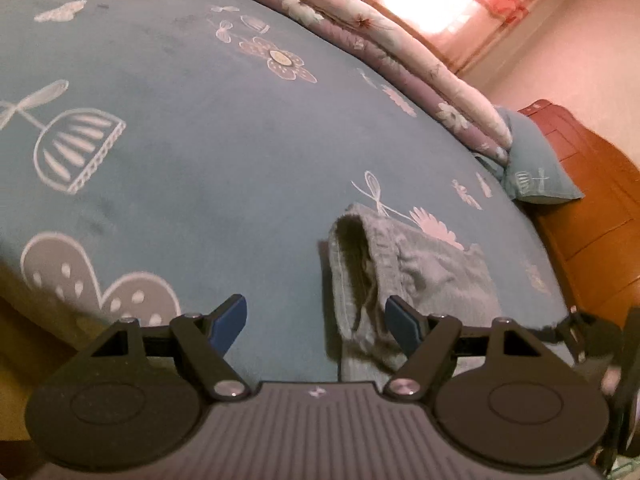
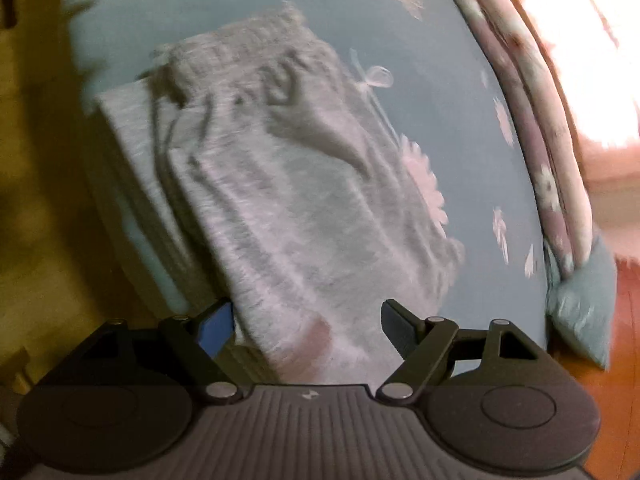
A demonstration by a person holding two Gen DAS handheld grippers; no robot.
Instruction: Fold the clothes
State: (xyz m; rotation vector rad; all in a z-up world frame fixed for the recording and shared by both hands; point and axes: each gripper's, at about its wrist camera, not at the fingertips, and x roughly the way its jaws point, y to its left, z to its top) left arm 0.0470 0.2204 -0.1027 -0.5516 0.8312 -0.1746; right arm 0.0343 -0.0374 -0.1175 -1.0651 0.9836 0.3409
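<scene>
A grey knit garment [image 1: 432,280] lies on the blue printed bed sheet [image 1: 200,140], its waistband opening gaping toward the far side. My left gripper [image 1: 316,312] hovers open just before that waistband, and its right fingertip [image 1: 400,320] is over the cloth's edge. In the blurred right wrist view the same garment [image 2: 300,184] is spread wrinkled across the sheet [image 2: 460,120], one side draping over the bed's edge. My right gripper [image 2: 307,312] is open above the garment's near end, with cloth showing between its fingers and neither pad pressing on it.
A folded floral quilt [image 1: 380,40] runs along the bed's far side. A blue pillow [image 1: 536,164] rests against brown wooden furniture [image 1: 592,208]. Yellowish floor [image 2: 36,200] lies past the bed's left edge. A dark blurred object [image 1: 628,360] sits at the left wrist view's right edge.
</scene>
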